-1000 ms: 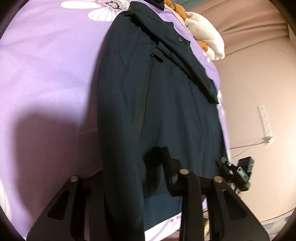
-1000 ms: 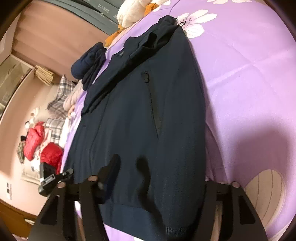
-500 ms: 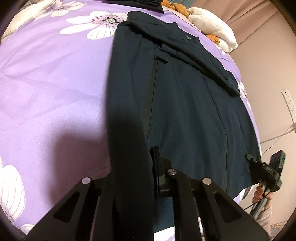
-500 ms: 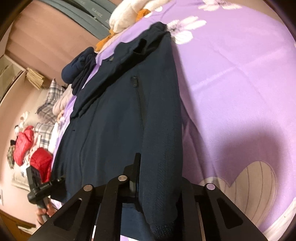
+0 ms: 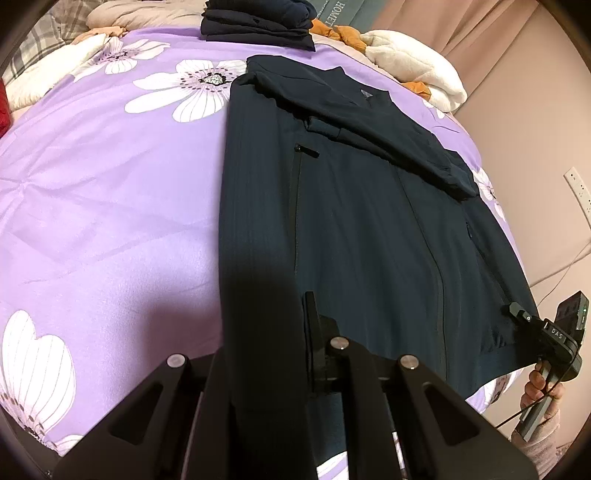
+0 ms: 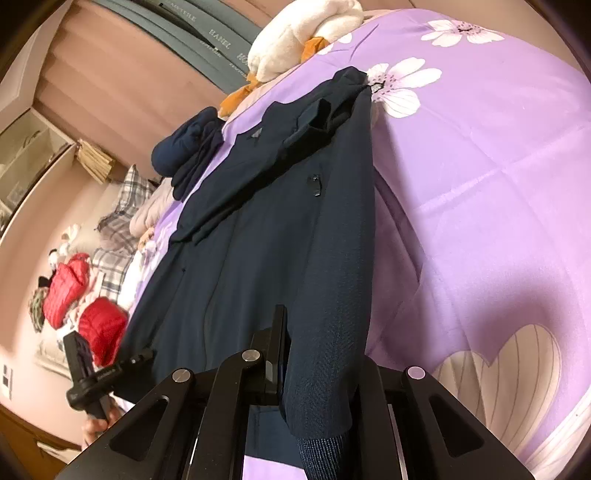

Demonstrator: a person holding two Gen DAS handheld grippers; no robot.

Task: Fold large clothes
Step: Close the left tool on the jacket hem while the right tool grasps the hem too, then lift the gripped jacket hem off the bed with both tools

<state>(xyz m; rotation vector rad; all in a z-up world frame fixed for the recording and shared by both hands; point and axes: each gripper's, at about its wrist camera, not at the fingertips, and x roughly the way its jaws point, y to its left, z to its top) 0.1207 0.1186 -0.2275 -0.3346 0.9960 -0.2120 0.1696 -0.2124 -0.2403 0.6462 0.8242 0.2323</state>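
The left tool [image 5: 266, 369] is gripping the dark navy jacket [image 5: 369, 229] by its hem edge, and the right tool [image 6: 321, 373] is clamping a sleeve cuff [image 6: 321, 454] of it. The jacket is lying zipped, front up, on the purple flowered bedspread [image 5: 110, 221], one sleeve folded across its chest. Beyond it, folded dark clothes [image 5: 258, 22] and a white plush toy [image 5: 417, 70] are sitting.

left gripper [image 5: 266, 332]: I see matte black, angular arms with cut-outs, three silver screws.
right gripper [image 5: 554, 339]: black, white "DAS" lettering, thin cable.
hand [image 5: 541, 386]: I note bare skin, pale pinkish sleeve.
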